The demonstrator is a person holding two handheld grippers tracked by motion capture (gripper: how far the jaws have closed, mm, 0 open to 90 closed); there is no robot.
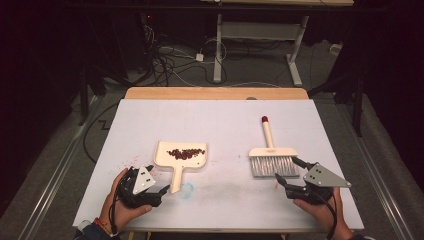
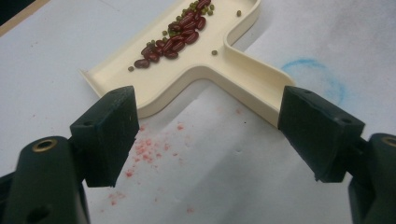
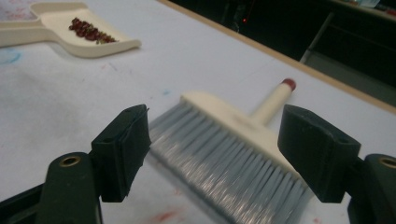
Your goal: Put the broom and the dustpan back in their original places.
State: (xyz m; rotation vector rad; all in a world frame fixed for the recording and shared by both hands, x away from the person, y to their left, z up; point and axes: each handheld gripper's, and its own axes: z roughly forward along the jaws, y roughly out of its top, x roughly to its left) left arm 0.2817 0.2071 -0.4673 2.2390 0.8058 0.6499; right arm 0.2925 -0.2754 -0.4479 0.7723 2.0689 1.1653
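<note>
Low over table: left gripper (image 1: pixel 161 190) jaws released beside dustpan (image 1: pixel 180 159) handle; right gripper (image 1: pixel 286 173) jaws released beside brush (image 1: pixel 271 155) bristles.

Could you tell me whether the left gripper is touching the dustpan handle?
Apart. In the left gripper view, the left gripper is open, with white table visible between its jaws and the dustpan handle.

Bare table (image 1: pixel 220 125) between dustpan (image 1: pixel 181 154) and brush (image 1: pixel 272 159); passage free.
</note>
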